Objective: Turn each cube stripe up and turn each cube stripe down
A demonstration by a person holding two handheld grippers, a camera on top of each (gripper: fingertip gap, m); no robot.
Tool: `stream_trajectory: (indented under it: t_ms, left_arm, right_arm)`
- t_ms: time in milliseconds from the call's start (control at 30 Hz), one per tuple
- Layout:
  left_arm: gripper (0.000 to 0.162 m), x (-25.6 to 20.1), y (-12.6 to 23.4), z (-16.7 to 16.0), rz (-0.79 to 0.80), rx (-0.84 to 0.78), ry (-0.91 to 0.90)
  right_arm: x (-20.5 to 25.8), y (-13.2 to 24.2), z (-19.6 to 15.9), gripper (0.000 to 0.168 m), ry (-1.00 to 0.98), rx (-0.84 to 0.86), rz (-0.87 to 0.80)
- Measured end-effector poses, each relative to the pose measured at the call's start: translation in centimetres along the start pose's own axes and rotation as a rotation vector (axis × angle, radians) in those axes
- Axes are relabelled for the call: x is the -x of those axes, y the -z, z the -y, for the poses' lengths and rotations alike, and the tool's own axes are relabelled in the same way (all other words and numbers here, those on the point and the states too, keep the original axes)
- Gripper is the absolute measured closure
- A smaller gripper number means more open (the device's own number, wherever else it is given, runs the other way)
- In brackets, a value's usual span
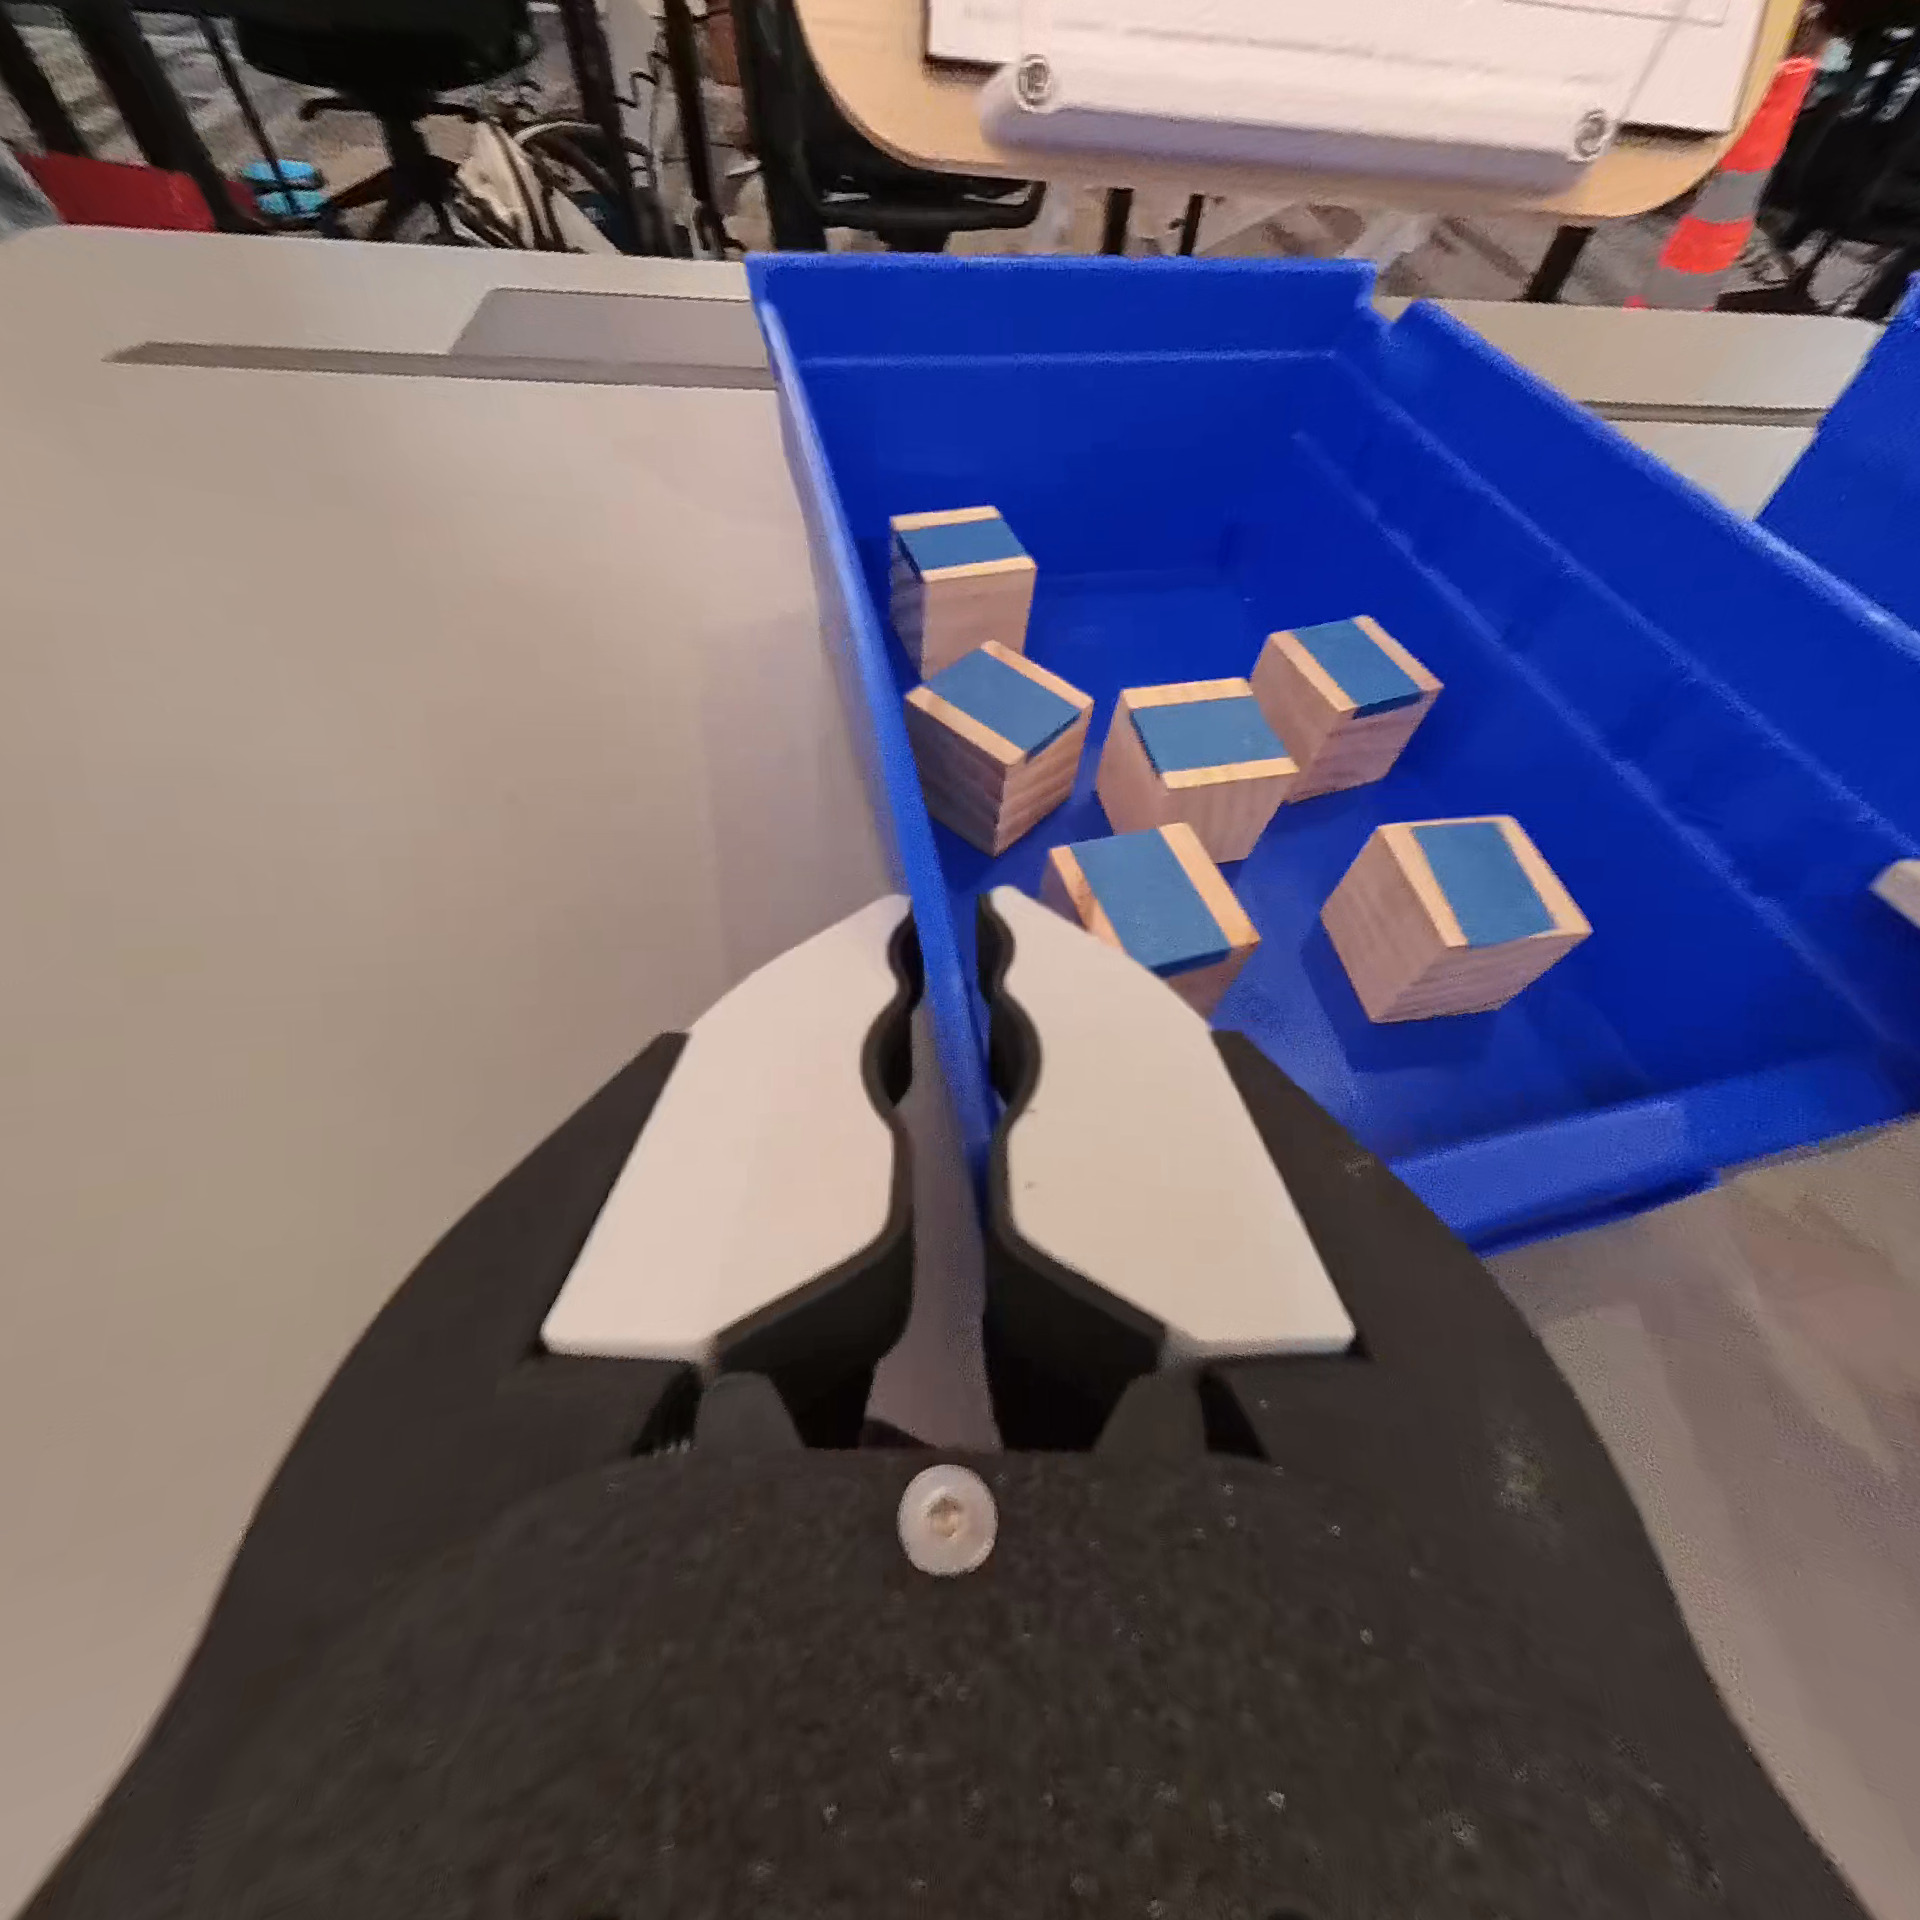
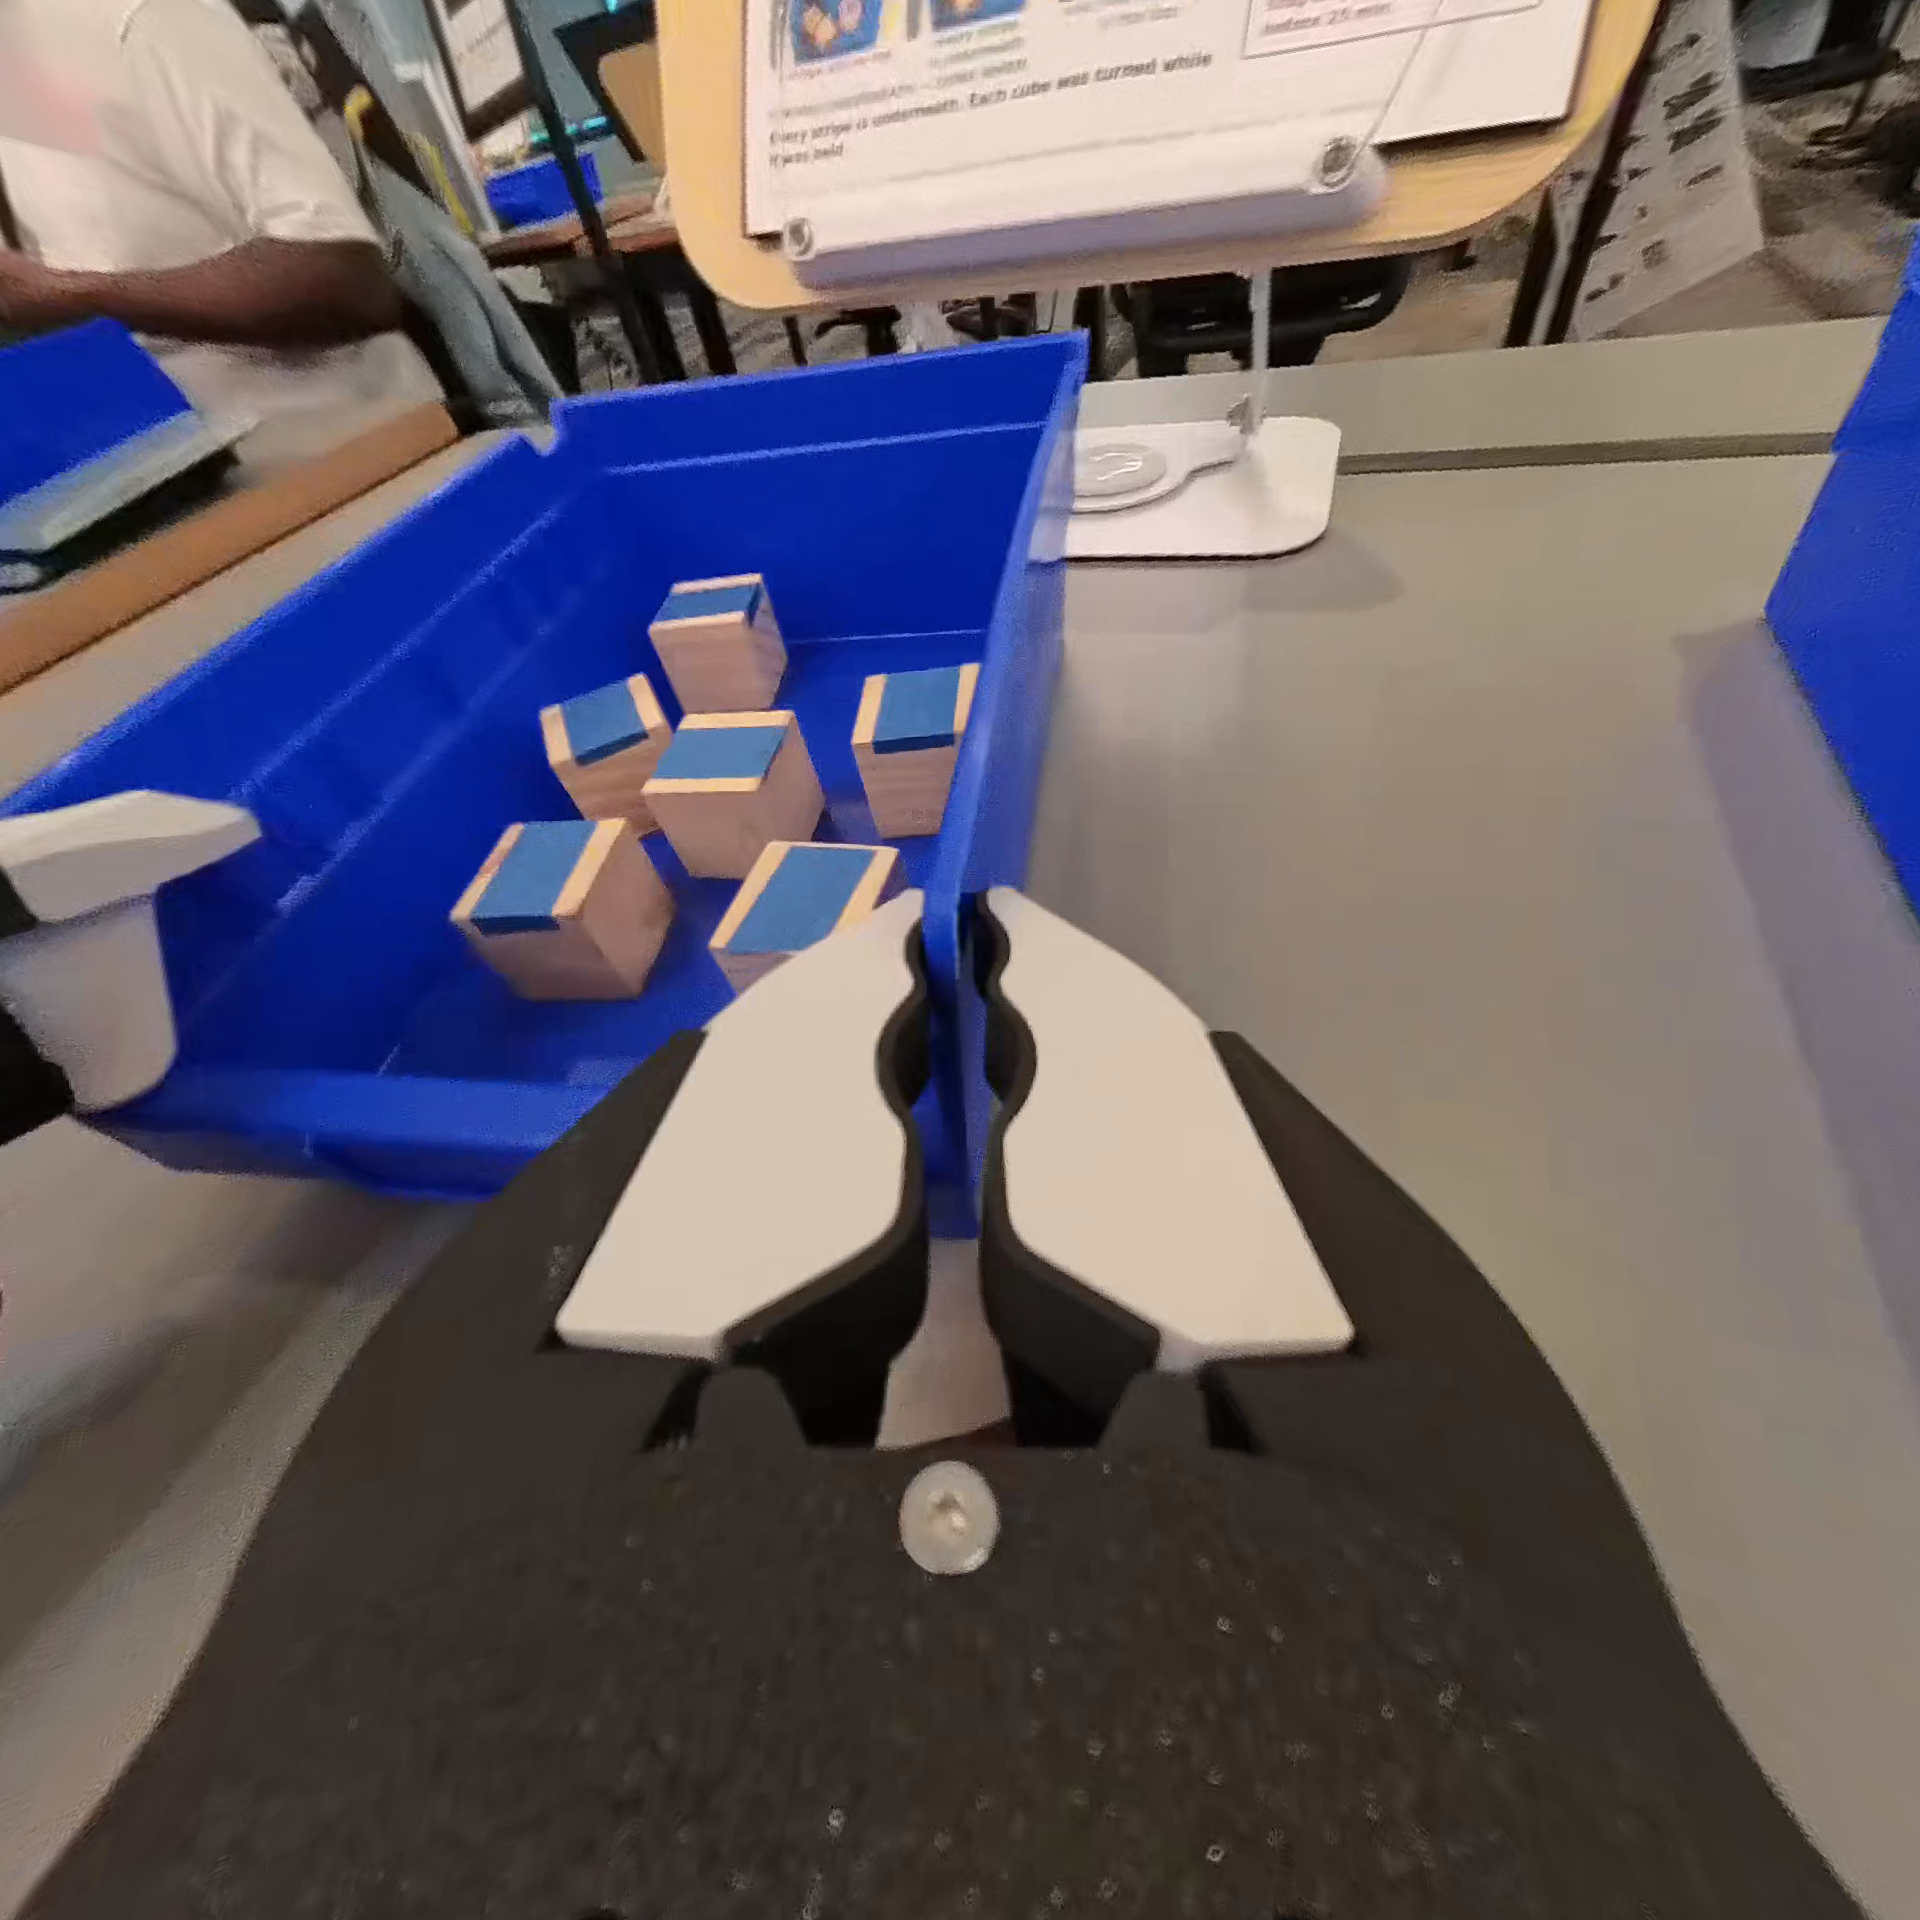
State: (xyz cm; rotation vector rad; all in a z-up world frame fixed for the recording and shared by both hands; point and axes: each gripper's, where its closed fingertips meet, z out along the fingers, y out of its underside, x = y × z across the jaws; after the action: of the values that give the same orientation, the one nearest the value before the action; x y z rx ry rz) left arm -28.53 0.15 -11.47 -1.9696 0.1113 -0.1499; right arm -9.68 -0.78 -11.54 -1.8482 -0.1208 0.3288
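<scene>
Clamping opposite walls of the blue bin (image 1: pixel 1039 312) — both grippers, 6 cubes (image 1: pixel 1195 769) stripe-up

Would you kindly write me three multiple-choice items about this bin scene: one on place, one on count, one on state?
1. Where are the wooden cubes?
A. Inside the blue bin
B. On the grey table
C. In a gripper

2. How many cubes show in the bin?
A. Four
B. Six
C. Nine

3. What is the left gripper doing?
A. Holding a cube
B. Hanging wide open
C. Closed on the bin's side wall

Key: 1 A, all cubes sit on the bin's floor; 2 B, six are countable in both views; 3 C, its fingers straddle the wall, as do the right gripper's on the opposite wall.
</scene>
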Motion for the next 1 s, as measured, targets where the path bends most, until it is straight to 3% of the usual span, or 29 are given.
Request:
stream_trajectory:
  t_ms: [133, 267, 500, 700, 867, 1000]
  left_arm:
    - [0.161, 1.6, 1.2, 0.0, 0.027, 0.008, -0.01]
    - [0.161, 6.4, 3.3, 1.3, 0.05, -0.038, 0.031]
    - [0.161, 17.1, 4.1, 4.4, 0.112, -0.094, -0.041]
    - [0.161, 25.0, 2.8, 4.7, 0.126, -0.102, 0.002]
    - [0.161, 27.5, 0.9, 3.0, 0.084, -0.07, 0.059]
    - [0.16, 27.4, -0.3, 2.1, 0.038, -0.064, 0.071]
  right_arm:
    - [2.0, 1.5, 1.0, 0.166, 0.04, -0.117, -0.111]
    - [7.4, 1.6, 1.2, 0.163, 0.056, -0.161, -0.062]
    - [17.3, -3.6, 2.4, 0.163, 0.05, -0.144, 0.003]
    - [23.9, -8.1, 2.4, 0.162, 0.056, -0.087, 0.044]
    - [25.9, -9.7, 1.0, 0.161, 0.101, -0.068, 0.055]
    - [25.2, -10.7, -0.8, 0.158, -0.043, -0.007, 0.107]
